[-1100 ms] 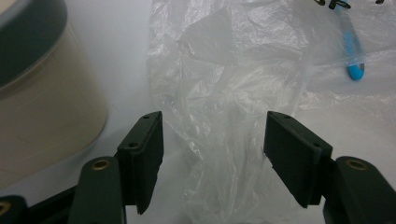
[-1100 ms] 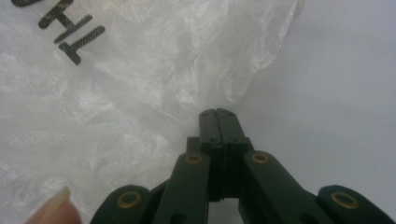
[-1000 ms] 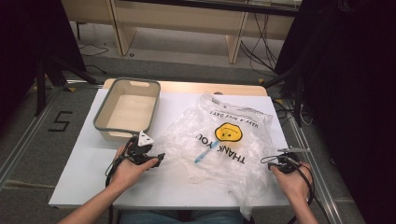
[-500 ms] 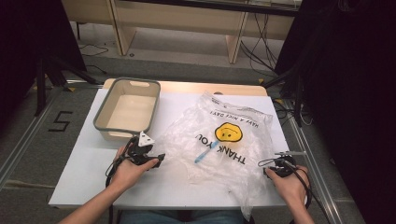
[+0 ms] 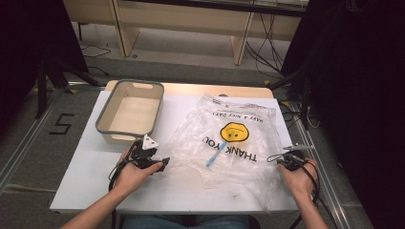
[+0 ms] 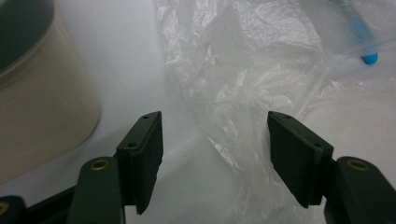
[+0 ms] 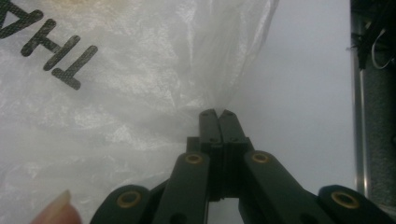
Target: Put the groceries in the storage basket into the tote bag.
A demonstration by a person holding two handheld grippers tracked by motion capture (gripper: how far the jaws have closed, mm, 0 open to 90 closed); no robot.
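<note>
High view: a crumpled clear plastic bag (image 5: 229, 143) printed with a yellow smiley and "THANK YOU" is spread across the white table (image 5: 95, 186).
Nearest, its right edge is pinched in the fully closed right gripper (image 7: 217, 113); the left gripper (image 6: 215, 154) is held wide open at the left edge, gripping nothing. Farther off, a grey-rimmed beige plastic tub (image 5: 130, 112) is seen.

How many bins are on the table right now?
1. The bin sits at the table's far left, beside the plastic bag; its wall also shows at the left of the left gripper view.
</note>
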